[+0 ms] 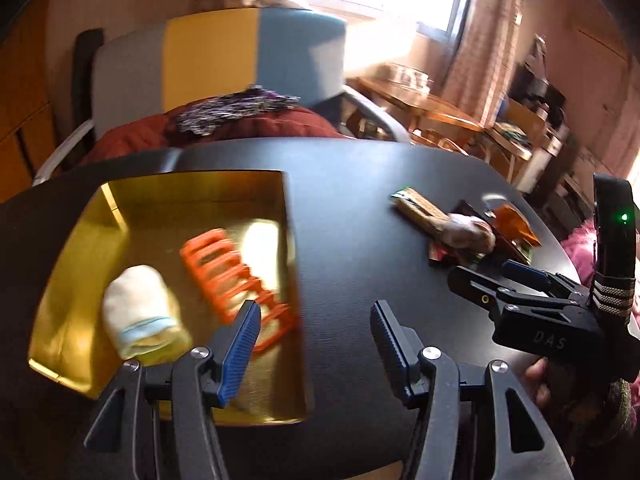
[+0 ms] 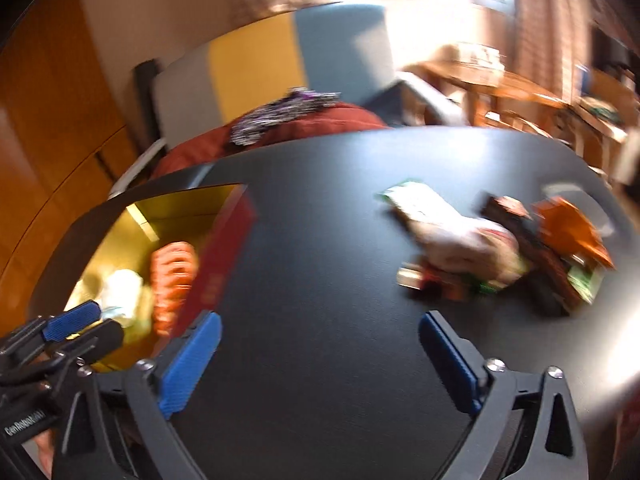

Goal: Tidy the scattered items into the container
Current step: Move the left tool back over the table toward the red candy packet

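Observation:
A gold-lined open box (image 1: 80, 240) sits on the black table at the left; its red outer wall (image 2: 224, 264) shows in the right wrist view. Inside lie an orange ribbed plastic rack (image 1: 236, 284) and a rolled cream sock (image 1: 140, 312). My left gripper (image 1: 316, 340) is open and empty over the box's right edge. My right gripper (image 2: 320, 360) is open and empty above bare table, and also shows in the left wrist view (image 1: 492, 276). A heap of scattered items lies at the right: a green-edged snack packet (image 2: 420, 204), a pale soft bundle (image 2: 468, 248), an orange wrapper (image 2: 572, 228).
A grey, yellow and blue chair (image 1: 224, 72) with a red cloth (image 1: 256, 128) stands behind the table. A wooden table (image 1: 432, 108) and shelves stand at the back right. The black table's (image 1: 360, 220) far edge curves behind the box.

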A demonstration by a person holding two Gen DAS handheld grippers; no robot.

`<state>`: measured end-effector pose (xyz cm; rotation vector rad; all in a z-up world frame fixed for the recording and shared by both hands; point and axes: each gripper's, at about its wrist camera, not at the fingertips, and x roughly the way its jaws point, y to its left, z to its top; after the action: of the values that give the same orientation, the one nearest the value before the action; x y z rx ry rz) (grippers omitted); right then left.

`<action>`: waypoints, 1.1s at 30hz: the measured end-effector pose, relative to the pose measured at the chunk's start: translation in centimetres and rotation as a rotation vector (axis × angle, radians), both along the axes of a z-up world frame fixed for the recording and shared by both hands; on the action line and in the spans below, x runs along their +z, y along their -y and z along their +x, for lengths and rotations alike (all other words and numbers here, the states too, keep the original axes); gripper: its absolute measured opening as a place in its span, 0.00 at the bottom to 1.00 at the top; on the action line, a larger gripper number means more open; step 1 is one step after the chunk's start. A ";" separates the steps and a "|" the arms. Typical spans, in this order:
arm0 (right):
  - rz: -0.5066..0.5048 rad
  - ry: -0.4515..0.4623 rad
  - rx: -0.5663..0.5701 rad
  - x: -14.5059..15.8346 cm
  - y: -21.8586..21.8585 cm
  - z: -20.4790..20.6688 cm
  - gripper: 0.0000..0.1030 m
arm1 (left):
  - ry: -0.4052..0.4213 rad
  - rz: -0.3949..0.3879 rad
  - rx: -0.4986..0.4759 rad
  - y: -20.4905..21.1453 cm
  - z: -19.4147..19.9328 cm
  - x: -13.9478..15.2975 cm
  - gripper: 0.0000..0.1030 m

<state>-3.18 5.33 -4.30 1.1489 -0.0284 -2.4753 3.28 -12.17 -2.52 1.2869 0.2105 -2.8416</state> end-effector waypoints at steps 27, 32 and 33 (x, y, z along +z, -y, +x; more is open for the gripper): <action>-0.022 0.153 -0.281 -7.0 -15.4 -1.5 1.00 | 0.082 -0.008 -0.345 -16.8 -17.1 -0.6 0.56; 0.008 0.143 -0.266 -7.2 -15.1 -1.5 1.00 | 0.110 -0.011 -0.370 -19.1 -20.7 -1.5 0.56; 0.014 0.141 -0.262 -7.3 -15.0 -1.5 1.00 | 0.121 -0.012 -0.374 -19.5 -21.3 -1.9 0.56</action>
<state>-4.70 20.34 -11.60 1.4034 -0.2150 -2.6153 -18.07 7.32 -4.41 1.6449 -0.0576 -3.0354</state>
